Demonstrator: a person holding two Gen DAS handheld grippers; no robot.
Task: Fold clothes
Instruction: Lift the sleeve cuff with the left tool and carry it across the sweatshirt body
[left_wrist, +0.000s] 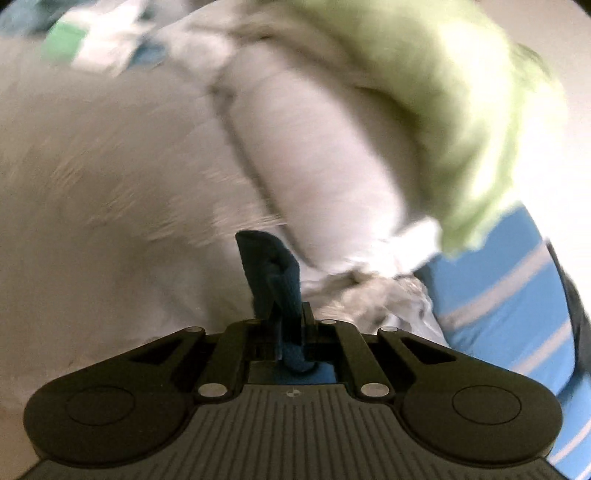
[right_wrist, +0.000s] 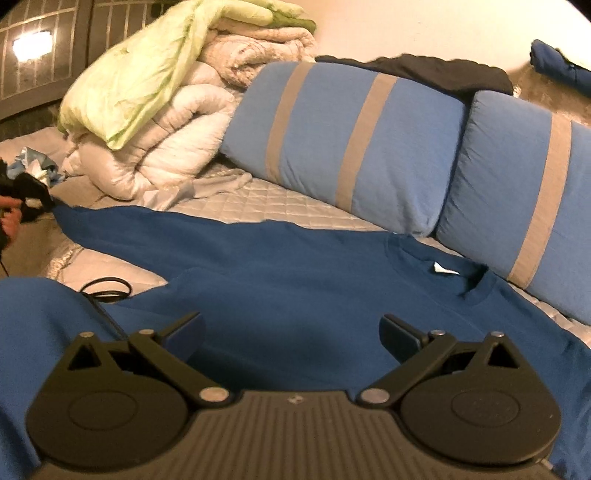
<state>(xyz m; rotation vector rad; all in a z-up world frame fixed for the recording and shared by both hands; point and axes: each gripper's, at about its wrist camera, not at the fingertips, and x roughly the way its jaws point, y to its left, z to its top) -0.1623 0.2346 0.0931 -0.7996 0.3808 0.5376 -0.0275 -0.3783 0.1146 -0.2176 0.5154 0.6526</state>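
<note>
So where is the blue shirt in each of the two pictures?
Left wrist view: only a pinched bit of the blue shirt shows, low centre, clamped in the left gripper.
Right wrist view: it lies spread across the middle and bottom.
Shared landmark: the light green blanket on the white quilt.

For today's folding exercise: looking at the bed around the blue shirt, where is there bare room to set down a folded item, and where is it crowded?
Bare quilted mattress shows between the blue shirt and the striped pillows, and a smaller patch by the black cable under the outstretched sleeve. It is crowded at the far left, where the rolled duvet and loose clothes pile up.
</note>
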